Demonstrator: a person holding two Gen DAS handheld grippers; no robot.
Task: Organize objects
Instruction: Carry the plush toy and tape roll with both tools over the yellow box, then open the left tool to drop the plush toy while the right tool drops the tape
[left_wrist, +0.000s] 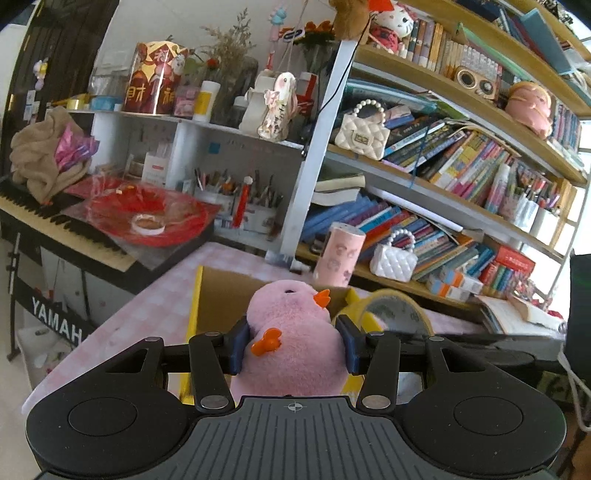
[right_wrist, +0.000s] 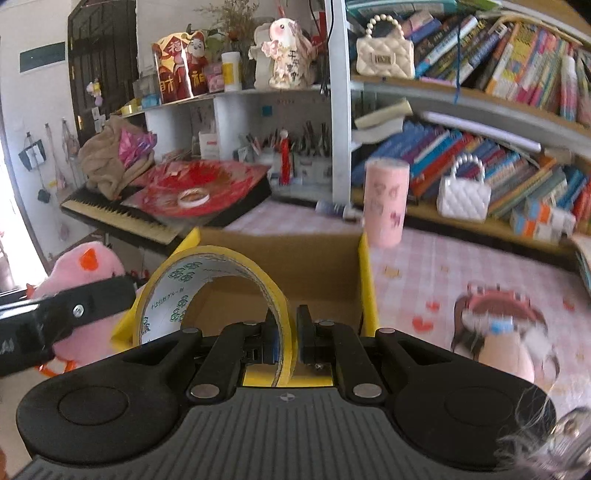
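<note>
My left gripper (left_wrist: 293, 341) is shut on a pink plush chick (left_wrist: 291, 332) with an orange beak and feet, held above the open cardboard box (left_wrist: 225, 291) with yellow flaps. The chick also shows at the left of the right wrist view (right_wrist: 85, 266). My right gripper (right_wrist: 288, 336) is shut on the rim of a yellow tape roll (right_wrist: 207, 288), held over the same box (right_wrist: 295, 266). The roll also shows in the left wrist view (left_wrist: 397, 310), right of the chick.
The box sits on a pink checked tablecloth (right_wrist: 424, 266). A pink cylinder cup (right_wrist: 386, 201) stands behind the box. A doll (right_wrist: 506, 332) lies to the right. A keyboard (left_wrist: 62, 225) with red items is at the left; bookshelves (left_wrist: 461, 166) rise behind.
</note>
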